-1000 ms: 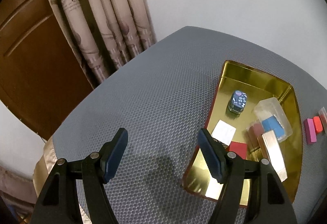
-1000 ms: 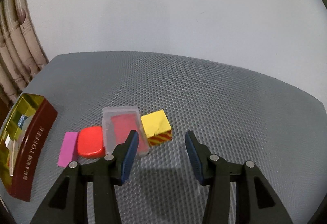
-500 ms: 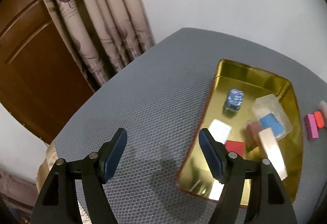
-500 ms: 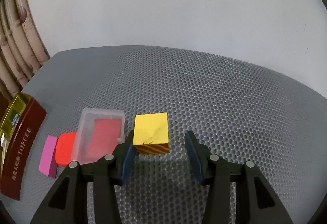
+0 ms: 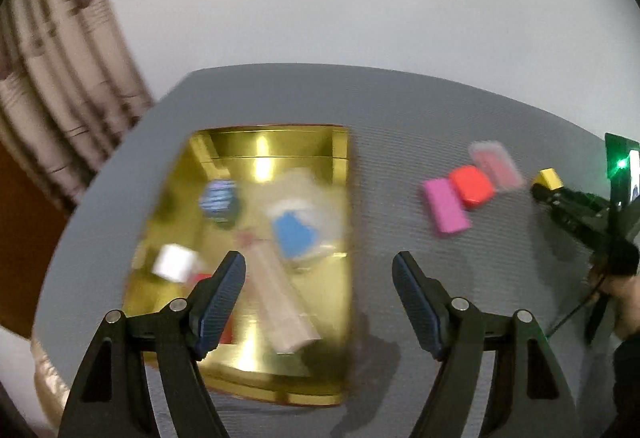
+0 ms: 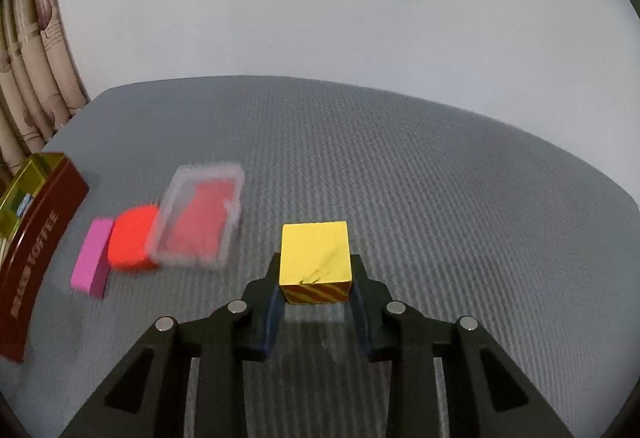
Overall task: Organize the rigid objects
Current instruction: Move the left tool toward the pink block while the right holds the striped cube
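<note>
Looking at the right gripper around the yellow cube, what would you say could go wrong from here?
1. The right gripper, whose jaws have just been closing, holds the yellow cube only at its near end, so it might pivot or slip when lifted.
2. The clear case lies just left of the cube; a sideways swing could knock it.
3. The left gripper, open over the gold tin, could catch its rim.

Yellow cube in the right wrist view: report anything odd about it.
The yellow cube has a dark scratch across its top face, near the front edge. Otherwise it sits square between the right gripper fingers, whose jaws have just been closing on it.
</note>
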The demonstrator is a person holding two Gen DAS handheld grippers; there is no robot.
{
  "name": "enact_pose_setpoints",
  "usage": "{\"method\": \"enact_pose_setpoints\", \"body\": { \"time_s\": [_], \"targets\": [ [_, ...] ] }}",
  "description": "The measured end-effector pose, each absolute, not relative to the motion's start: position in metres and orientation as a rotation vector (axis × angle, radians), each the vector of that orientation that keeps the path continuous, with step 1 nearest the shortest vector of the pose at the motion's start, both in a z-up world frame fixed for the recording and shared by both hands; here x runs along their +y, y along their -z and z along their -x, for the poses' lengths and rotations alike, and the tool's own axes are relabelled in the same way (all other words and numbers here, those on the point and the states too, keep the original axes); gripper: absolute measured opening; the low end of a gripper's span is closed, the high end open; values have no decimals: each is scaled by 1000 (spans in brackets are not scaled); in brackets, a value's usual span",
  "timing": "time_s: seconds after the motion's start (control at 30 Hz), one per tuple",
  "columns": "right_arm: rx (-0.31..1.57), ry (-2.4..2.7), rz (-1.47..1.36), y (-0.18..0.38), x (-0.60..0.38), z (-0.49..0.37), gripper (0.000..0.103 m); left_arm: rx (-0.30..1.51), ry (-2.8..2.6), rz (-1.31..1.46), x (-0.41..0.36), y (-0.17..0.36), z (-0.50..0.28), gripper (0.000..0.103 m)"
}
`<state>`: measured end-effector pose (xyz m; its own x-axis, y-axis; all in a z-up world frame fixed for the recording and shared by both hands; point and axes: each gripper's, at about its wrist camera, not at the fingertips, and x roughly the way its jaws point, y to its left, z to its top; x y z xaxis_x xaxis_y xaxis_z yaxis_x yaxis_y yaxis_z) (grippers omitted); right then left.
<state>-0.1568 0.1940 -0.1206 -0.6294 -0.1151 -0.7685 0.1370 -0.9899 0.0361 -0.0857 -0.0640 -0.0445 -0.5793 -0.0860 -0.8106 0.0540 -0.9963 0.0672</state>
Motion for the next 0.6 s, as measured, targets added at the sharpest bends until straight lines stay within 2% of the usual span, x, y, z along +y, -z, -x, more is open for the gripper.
{"method": "enact_pose_setpoints", "body": {
  "time_s": [0.23,0.4,0.6],
  "targets": [
    [-62,2779,-1300,122,218,103,30,-106,2778,-1521,-6,60,105,73],
    [-100,2783,-1300,124,227,90,30,7,2735,-1624,5,80,126,73],
    [-99,2778,-1308,127,223,92,31,15,2691,-1669,17,98,154,73]
  ]
}}
